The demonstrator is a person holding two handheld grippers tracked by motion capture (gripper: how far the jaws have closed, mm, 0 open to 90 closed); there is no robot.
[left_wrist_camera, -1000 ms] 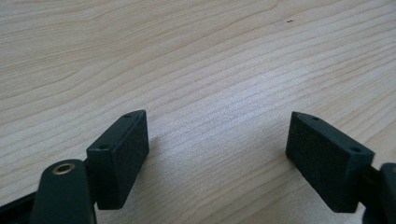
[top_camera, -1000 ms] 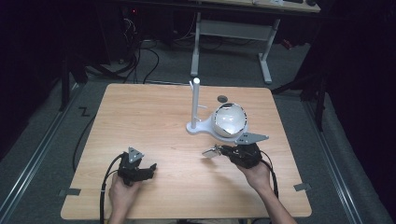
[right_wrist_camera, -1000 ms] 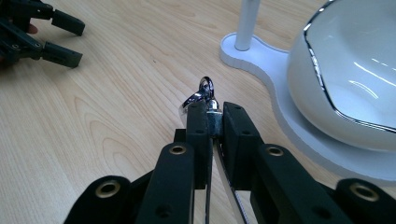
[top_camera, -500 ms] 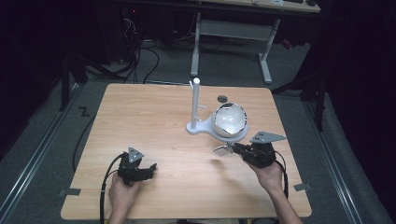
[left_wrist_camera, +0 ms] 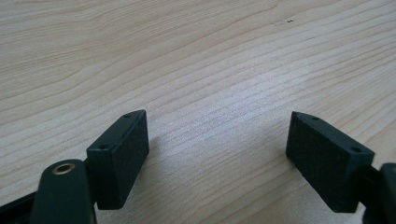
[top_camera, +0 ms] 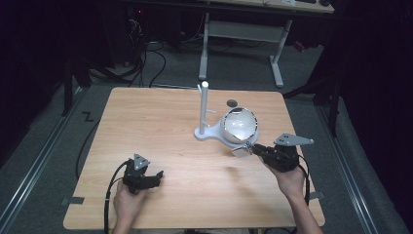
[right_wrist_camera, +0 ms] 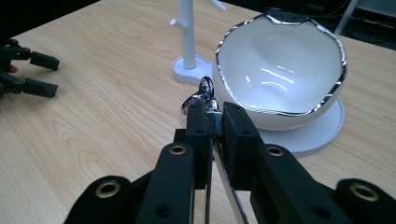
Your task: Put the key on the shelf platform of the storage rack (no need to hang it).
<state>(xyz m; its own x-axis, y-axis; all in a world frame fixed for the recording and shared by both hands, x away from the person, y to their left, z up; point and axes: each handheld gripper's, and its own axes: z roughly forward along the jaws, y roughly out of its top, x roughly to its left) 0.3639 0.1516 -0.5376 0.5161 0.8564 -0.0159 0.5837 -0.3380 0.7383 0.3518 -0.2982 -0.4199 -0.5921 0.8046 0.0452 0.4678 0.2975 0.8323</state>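
Observation:
My right gripper point(top_camera: 253, 147) hovers just in front of a white bowl with a silver rim point(top_camera: 239, 124), and it is shut on a small silver clasp with a ring point(top_camera: 246, 145). In the right gripper view the clasp point(right_wrist_camera: 206, 94) sticks up between the closed jaws of that gripper point(right_wrist_camera: 214, 113), with the bowl point(right_wrist_camera: 280, 70) close behind. A thin strand hangs down from the clasp between the jaws. My left gripper point(top_camera: 157, 175) rests on the table near the front left. Its jaws stand wide apart over bare wood in the left gripper view point(left_wrist_camera: 217, 140).
A white stand with an upright post and small pegs point(top_camera: 204, 105) rises left of the bowl, on the same white base point(right_wrist_camera: 317, 135). A small dark round spot point(top_camera: 232, 103) marks the wooden table point(top_camera: 146, 122) behind the bowl. Dark floor, cables and a desk frame lie beyond.
My right gripper has moved to the right and a little upward, carrying the clasp with it. The left gripper has stayed where it was.

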